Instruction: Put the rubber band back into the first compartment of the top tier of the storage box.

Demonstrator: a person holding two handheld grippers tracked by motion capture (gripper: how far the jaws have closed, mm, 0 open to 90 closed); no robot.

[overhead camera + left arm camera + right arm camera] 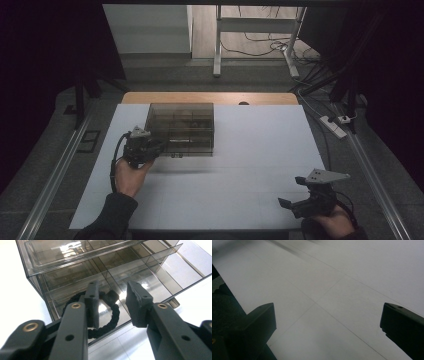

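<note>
Left gripper point(110, 305) parted at the smoky clear drawer organizer point(181, 128), left of centre frame, black hair tie point(106, 318) inside its bottom drawer. Right gripper point(300, 192) wide apart, lower right. Best to close squarely on the drawer front, pull straight.

The left gripper point(110, 305) hides part of the black braided loop point(113, 318) behind its left jaw. The smoked drawer box point(105, 267) is cut off above it. Beyond the right gripper point(328, 322), the table cover point(332, 285) blurs.
</note>
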